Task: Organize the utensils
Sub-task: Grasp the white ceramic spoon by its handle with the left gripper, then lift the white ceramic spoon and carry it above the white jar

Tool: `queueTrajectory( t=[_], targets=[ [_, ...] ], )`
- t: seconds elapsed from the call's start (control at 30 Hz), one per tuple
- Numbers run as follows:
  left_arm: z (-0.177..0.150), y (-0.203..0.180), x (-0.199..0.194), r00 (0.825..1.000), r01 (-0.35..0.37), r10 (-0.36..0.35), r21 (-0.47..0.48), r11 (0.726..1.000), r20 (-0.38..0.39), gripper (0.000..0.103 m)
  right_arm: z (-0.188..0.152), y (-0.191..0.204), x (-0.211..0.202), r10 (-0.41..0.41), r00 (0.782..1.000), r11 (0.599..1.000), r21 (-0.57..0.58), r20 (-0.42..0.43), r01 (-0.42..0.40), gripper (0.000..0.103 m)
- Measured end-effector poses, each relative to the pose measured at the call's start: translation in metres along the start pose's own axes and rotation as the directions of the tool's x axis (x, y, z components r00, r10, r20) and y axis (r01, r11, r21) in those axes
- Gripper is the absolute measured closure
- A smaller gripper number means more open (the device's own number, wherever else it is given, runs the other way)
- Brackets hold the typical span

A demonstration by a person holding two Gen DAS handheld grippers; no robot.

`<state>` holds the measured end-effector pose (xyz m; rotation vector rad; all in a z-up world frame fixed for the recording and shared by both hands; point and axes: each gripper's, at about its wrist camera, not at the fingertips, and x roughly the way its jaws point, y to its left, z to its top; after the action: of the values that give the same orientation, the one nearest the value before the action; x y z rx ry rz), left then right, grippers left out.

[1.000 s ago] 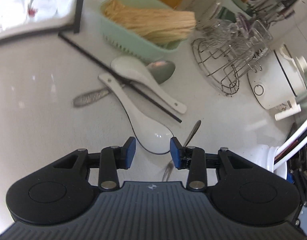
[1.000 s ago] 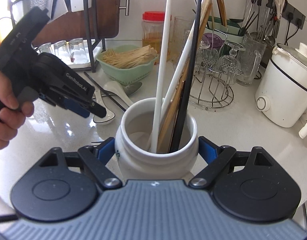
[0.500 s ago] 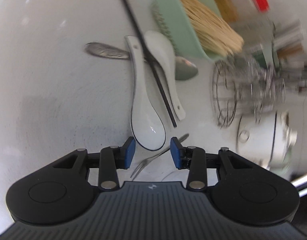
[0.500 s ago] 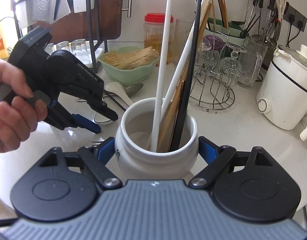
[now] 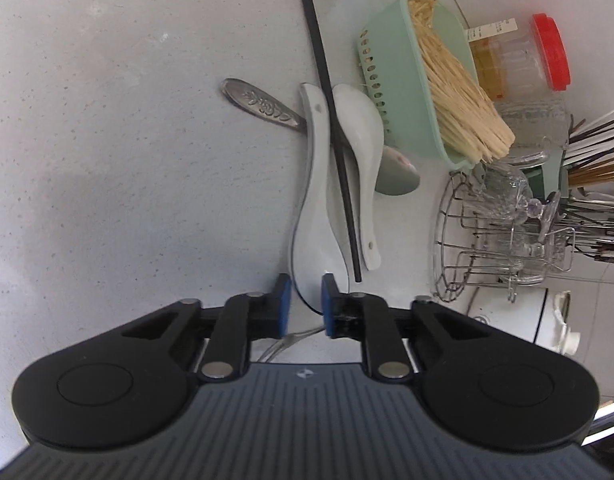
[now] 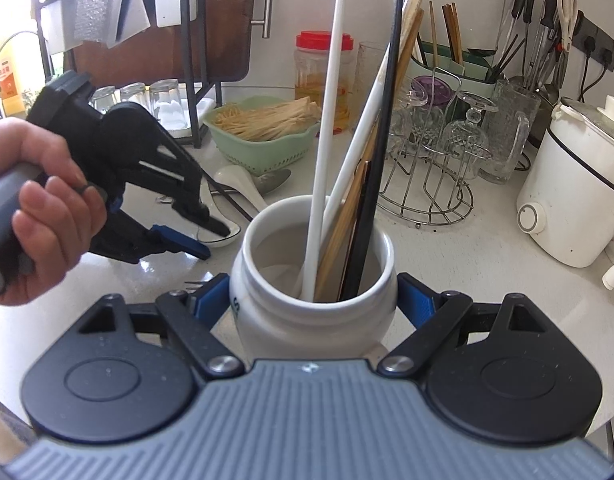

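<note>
**Closing on the spoon bowl: pinch squarely, lift clean**

Now the left gripper (image 5: 305,300) is closing, with the bowl end of the nearer white ceramic spoon (image 5: 317,208) between its blue pads. Whether the pads already press the rim cannot be told. The spoon lies mid-counter, its handle running away toward the green basket (image 5: 391,80), with a black chopstick (image 5: 335,136) lying across it and a second white spoon (image 5: 361,136) touching alongside. A metal spoon (image 5: 267,109) passes beneath.

For a good grip, the pads should bite the bowl's two rims evenly, since glazed ceramic is likely to slip. Lifting should probably start slowly so the chopstick slides off rather than flicking away.

The right gripper (image 6: 313,300) clamps the white jar (image 6: 313,280) near the counter's front edge, chopsticks already standing in it. The spoon probably goes in there next.
</note>
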<state>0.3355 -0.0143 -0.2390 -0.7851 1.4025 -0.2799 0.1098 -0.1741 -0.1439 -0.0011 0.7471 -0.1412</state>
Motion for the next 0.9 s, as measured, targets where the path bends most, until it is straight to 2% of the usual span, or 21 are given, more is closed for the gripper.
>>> queueTrajectory(
  t=[0.17, 0.3, 0.53, 0.63, 0.8, 0.9],
  targets=[
    [-0.005, -0.002, -0.006, 0.998, -0.056, 0.054, 0.078, 0.995, 0.026, 0.098, -0.001, 0.000, 0.000, 0.002, 1.000, 1.000, -0.003, 0.006, -0.002, 0.013],
    [-0.007, -0.001, -0.018, 0.995, -0.102, 0.098, 0.143, 0.984, 0.034, 0.098, -0.002, 0.001, -0.001, 0.000, 1.000, 1.000, 0.002, 0.014, 0.000, 0.013],
    [-0.017, 0.003, -0.034, 0.986, -0.167, 0.160, 0.270, 0.948, 0.051, 0.099, -0.005, 0.002, -0.002, -0.005, 0.999, 1.000, 0.006, 0.032, 0.005, 0.013],
    [-0.022, 0.001, -0.039, 0.982, -0.191, 0.181, 0.352, 0.916, 0.060, 0.099, -0.006, 0.003, -0.002, -0.008, 0.999, 1.000, 0.008, 0.039, 0.008, 0.013],
    [-0.027, -0.006, -0.058, 0.970, -0.240, 0.224, 0.537, 0.809, 0.095, 0.099, -0.006, 0.003, -0.002, -0.009, 0.999, 1.000, 0.009, 0.041, 0.009, 0.013],
    [-0.029, -0.012, -0.073, 0.966, -0.250, 0.234, 0.612, 0.750, 0.108, 0.099, -0.005, 0.003, -0.003, -0.009, 0.999, 1.000, 0.008, 0.044, 0.009, 0.013]
  ],
)
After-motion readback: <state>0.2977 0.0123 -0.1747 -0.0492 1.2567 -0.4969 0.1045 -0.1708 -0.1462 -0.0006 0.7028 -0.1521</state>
